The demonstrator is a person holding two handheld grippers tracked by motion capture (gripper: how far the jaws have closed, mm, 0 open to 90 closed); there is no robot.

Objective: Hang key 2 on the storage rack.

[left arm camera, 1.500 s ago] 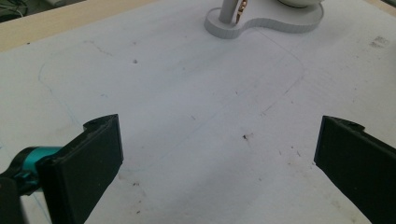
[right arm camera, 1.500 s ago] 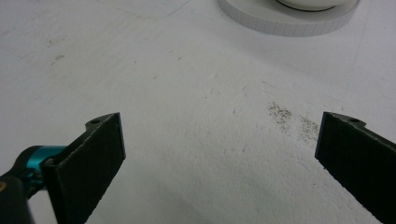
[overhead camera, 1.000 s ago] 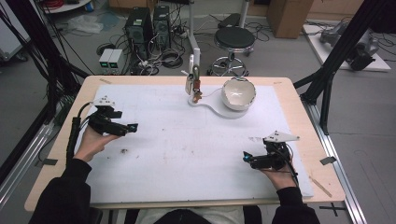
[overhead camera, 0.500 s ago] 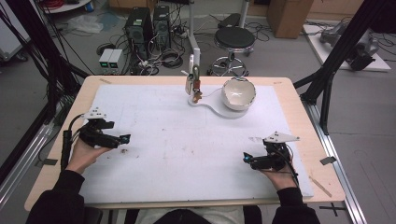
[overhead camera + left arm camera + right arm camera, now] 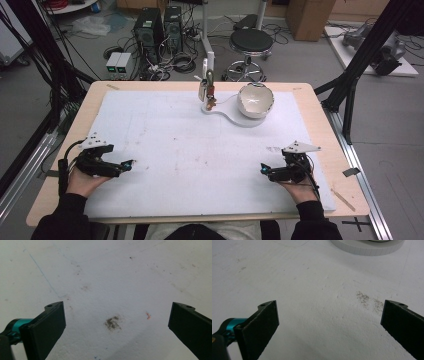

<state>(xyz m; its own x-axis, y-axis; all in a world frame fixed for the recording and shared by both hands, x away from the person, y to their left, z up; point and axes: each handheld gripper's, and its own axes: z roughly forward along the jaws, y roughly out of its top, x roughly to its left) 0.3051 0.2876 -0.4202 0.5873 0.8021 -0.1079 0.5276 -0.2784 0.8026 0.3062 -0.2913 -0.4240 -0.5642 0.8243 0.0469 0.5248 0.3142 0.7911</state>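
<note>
I log the white mat (image 5: 190,150) over the wooden table (image 5: 320,115), filling the middle of the high view. At upper centre of that frame stands a white base (image 5: 227,111) carrying a cracked white bowl-like shell (image 5: 255,100) at its right end and a small upright stand with a clipped object (image 5: 207,92) at its left; I cannot tell what the clip holds.

The left gripper (image 5: 122,166) lies at lower left, the right gripper (image 5: 265,170) at lower right, each well apart from the base. Both gripper views show the jaws spread wide with nothing between, only stained mat below; the base's rim (image 5: 364,247) shows at the top of the right gripper view.

My judgement: this is a resting pose, nothing yet grasped. The next move calls for a long forward reach to the base, jaws kept wide.
</note>
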